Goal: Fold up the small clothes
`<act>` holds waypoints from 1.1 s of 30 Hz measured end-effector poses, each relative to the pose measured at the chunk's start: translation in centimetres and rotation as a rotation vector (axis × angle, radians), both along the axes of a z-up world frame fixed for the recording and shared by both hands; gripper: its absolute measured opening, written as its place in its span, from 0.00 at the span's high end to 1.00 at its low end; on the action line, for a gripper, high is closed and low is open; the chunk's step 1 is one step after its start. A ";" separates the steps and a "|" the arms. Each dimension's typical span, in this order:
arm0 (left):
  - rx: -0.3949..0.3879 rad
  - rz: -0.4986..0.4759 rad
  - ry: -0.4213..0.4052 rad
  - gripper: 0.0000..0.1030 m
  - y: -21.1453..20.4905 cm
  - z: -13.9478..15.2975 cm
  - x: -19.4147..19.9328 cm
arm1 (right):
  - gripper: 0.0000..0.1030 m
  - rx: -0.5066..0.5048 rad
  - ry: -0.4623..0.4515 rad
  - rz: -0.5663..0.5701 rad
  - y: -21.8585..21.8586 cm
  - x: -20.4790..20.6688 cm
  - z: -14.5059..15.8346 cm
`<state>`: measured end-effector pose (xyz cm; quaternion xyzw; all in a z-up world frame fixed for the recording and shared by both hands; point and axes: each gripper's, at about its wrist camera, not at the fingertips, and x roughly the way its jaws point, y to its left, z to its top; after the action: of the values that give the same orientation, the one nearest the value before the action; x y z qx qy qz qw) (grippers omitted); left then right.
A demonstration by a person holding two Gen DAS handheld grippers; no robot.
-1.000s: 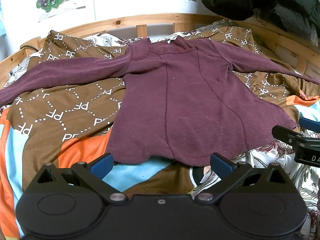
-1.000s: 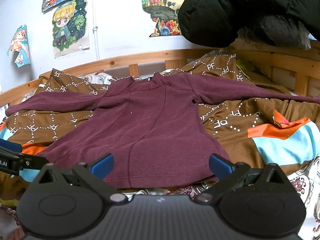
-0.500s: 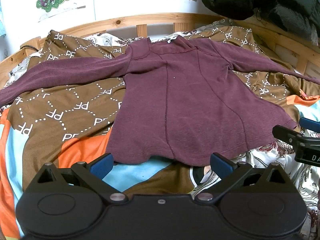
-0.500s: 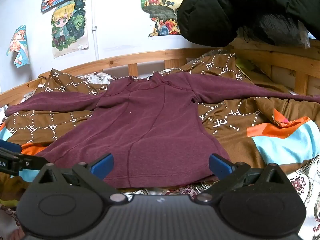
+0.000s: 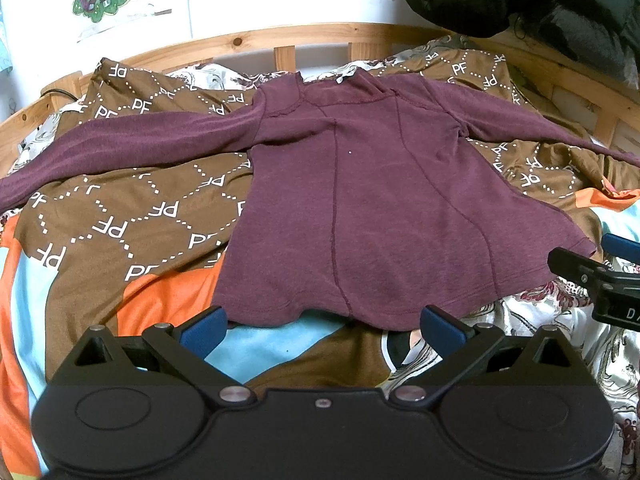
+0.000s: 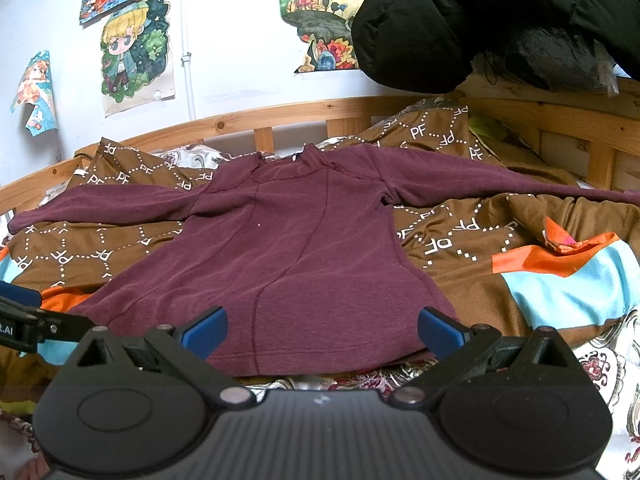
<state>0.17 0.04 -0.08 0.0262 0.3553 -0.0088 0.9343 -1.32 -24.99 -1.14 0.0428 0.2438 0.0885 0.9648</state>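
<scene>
A maroon long-sleeved top (image 5: 376, 208) lies flat on the bed, neck toward the headboard, both sleeves spread out sideways; it also shows in the right wrist view (image 6: 288, 264). My left gripper (image 5: 324, 326) is open and empty just in front of the hem's left part. My right gripper (image 6: 322, 328) is open and empty over the hem's right part. The right gripper's side shows at the right edge of the left wrist view (image 5: 596, 276), and the left gripper's fingers (image 6: 28, 320) show at the left edge of the right wrist view.
The top lies on a brown quilt with white PF lettering and orange and light-blue patches (image 5: 120, 220). A wooden headboard rail (image 6: 280, 118) runs behind. A black padded jacket (image 6: 480, 20) hangs at the upper right. Posters (image 6: 132, 48) are on the wall.
</scene>
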 end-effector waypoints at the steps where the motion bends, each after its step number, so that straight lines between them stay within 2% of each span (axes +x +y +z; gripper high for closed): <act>1: 0.002 0.001 0.003 0.01 0.0 0.0 0.0 | 0.00 0.000 0.000 -0.003 0.0 0.0 -0.1; 6: 0.073 0.034 0.052 0.01 -0.1 0.7 1.6 | 0.00 -0.022 -0.014 -0.052 -0.1 1.2 0.5; 11: 0.113 0.082 0.110 0.01 0.3 3.4 6.5 | 0.00 0.072 -0.001 -0.108 -3.3 5.4 2.9; 13: 0.100 0.111 0.116 0.01 0.4 4.3 8.7 | 0.00 0.099 -0.014 -0.136 -5.5 7.1 3.8; 16: 0.030 0.152 0.113 0.01 0.7 4.8 12.1 | 0.00 0.116 -0.005 -0.210 -9.2 9.8 4.3; 21: -0.070 0.180 0.120 0.01 0.6 3.4 17.1 | 0.00 0.160 0.006 -0.450 -16.3 12.7 3.7; 25: -0.129 0.166 0.107 0.01 0.2 1.5 20.1 | 0.00 0.164 0.011 -0.650 -21.4 13.7 3.4; 29: -0.124 0.141 0.121 0.01 -0.7 -0.7 22.5 | 0.02 0.165 0.042 -0.798 -25.0 15.0 2.4; 33: -0.107 0.118 0.155 0.01 -1.1 -1.9 23.1 | 0.12 0.241 0.065 -0.883 -28.5 16.4 1.5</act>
<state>23.32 -1.06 -2.03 -0.0455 0.4266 0.0255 0.9029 15.06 -53.48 0.41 0.2573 0.2202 -0.3049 0.8902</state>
